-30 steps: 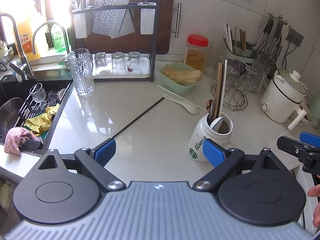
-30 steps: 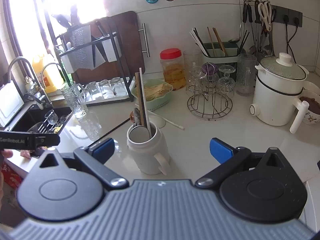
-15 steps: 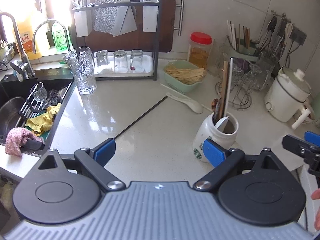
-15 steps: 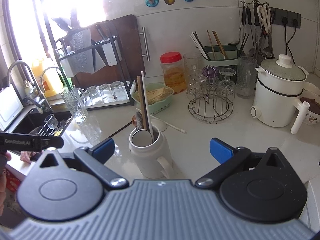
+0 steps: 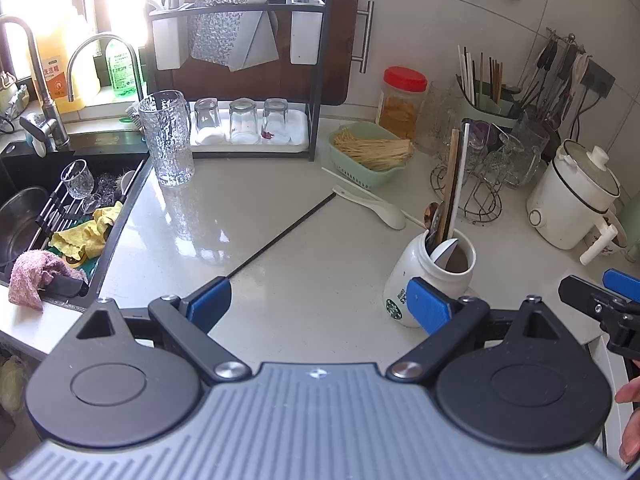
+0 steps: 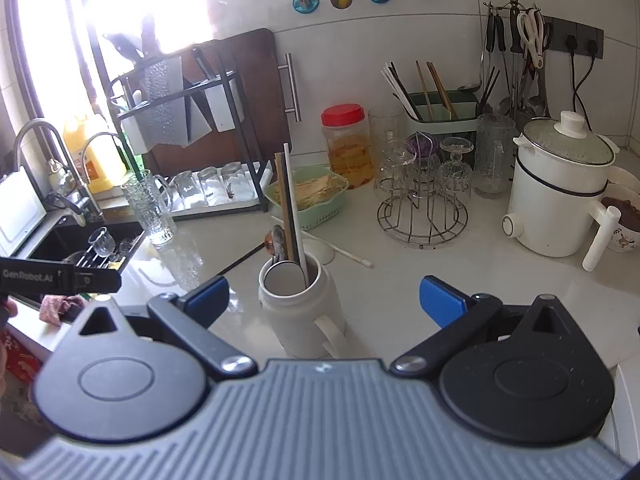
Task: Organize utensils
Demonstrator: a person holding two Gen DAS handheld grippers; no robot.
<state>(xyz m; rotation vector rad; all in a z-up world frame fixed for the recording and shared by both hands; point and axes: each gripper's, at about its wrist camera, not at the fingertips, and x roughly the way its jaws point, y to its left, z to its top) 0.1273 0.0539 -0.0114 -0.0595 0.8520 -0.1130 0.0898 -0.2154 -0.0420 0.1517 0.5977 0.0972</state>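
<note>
A white Starbucks mug (image 5: 424, 276) stands on the counter and holds chopsticks (image 5: 454, 188) and spoons. It also shows in the right wrist view (image 6: 298, 308), just ahead between my fingers. A white rice spoon (image 5: 374, 208) and a single white chopstick (image 6: 340, 250) lie on the counter behind the mug. My left gripper (image 5: 318, 302) is open and empty, with the mug at its right fingertip. My right gripper (image 6: 324, 298) is open and empty, above and in front of the mug.
A sink (image 5: 36, 208) with a glass and cloths is at the left. A glass pitcher (image 5: 166, 138), a rack with cups (image 5: 240, 124), a green basket (image 5: 370, 156), a red-lidded jar (image 5: 402, 102), a wire glass stand (image 6: 422, 200) and a white cooker (image 6: 556, 196) stand around the counter.
Both grippers have drawn back slightly and risen. The mug now sits a little farther from the left gripper's right finger. Both stay open.
</note>
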